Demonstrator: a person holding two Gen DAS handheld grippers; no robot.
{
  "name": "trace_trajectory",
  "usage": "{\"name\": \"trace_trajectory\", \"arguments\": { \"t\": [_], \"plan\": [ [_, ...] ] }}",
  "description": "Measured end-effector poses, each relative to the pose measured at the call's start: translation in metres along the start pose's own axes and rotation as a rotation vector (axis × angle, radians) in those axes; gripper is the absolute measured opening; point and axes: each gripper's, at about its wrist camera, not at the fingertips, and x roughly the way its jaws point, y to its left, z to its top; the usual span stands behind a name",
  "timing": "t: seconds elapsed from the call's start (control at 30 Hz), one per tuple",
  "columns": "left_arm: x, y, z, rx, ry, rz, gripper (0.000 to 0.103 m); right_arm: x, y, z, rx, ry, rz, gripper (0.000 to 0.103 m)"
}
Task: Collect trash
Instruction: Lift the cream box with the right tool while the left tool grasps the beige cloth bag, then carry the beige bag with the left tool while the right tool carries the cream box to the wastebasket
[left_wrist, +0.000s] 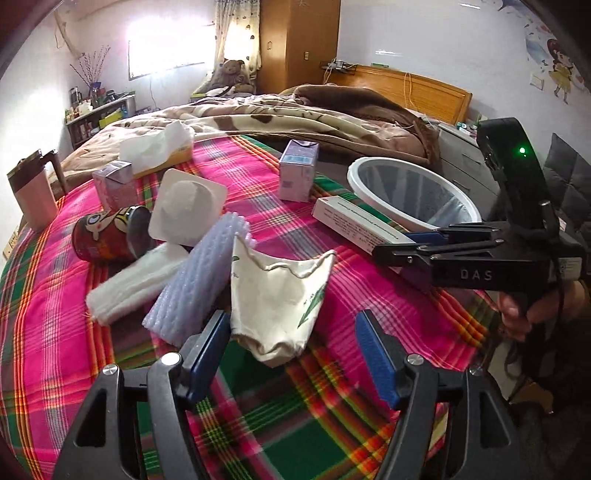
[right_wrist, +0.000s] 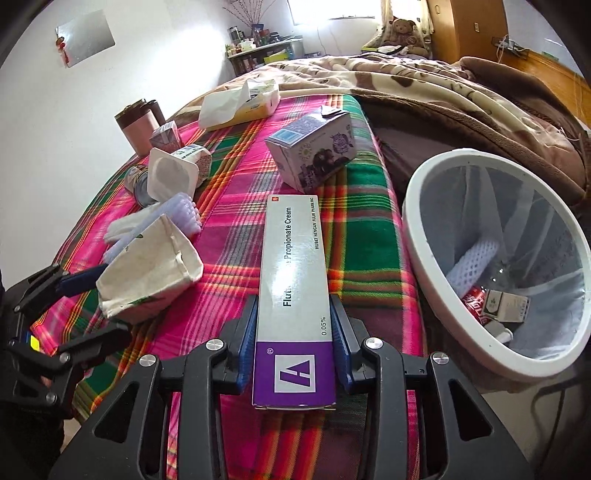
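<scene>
cream box (right_wrist: 293, 295), long white-and-purple, clamped in right gripper (right_wrist: 293, 332), left gripper (left_wrist: 293, 347) open, empty

Pink, green and orange plaid blanket (right_wrist: 354, 229) across the bed. Grey-and-purple cream box (right_wrist: 293, 295), lilac cartons (left_wrist: 297, 170), cream cloth pouch (left_wrist: 275, 291). White-rimmed bin (right_wrist: 417, 236), red can (right_wrist: 476, 301) inside.

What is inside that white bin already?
In the bin, the right wrist view shows a white mesh sleeve, a red can, a small carton and a white scrap. Anything beneath them is hidden.
</scene>
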Motion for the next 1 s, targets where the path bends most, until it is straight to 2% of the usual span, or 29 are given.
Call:
{"name": "trace_trajectory", "arguments": {
  "t": [0.07,0.17,0.27,0.5,0.57,0.63,0.73,1.0],
  "plan": [
    [0.003,0.001,0.004,-0.005,0.0,0.006,0.072,-0.001,-0.002,0.0,0.0,-0.004,-0.007,0.037],
    [0.012,0.003,0.011,-0.037,0.007,0.064,0.072,0.0,-0.003,0.001,0.005,-0.005,-0.008,0.037],
    [0.023,0.007,0.016,-0.07,0.016,0.067,0.073,0.001,-0.002,0.001,0.002,-0.005,-0.012,0.037],
    [0.041,0.001,0.013,-0.052,0.064,0.1,0.073,0.0,-0.006,-0.001,0.001,-0.006,-0.006,0.037],
    [0.043,0.002,0.012,-0.063,0.069,0.105,0.069,0.0,-0.006,-0.001,-0.001,-0.008,-0.01,0.037],
    [0.043,0.001,0.011,-0.067,0.07,0.097,0.057,0.0,-0.006,-0.001,0.001,-0.01,-0.009,0.037],
    [0.042,-0.002,0.011,-0.063,0.068,0.103,0.051,0.0,-0.006,-0.001,0.002,-0.011,-0.007,0.037],
    [0.026,-0.004,0.016,-0.08,0.014,0.112,0.042,-0.007,-0.003,-0.001,-0.008,-0.039,-0.027,0.037]
  ]
}}
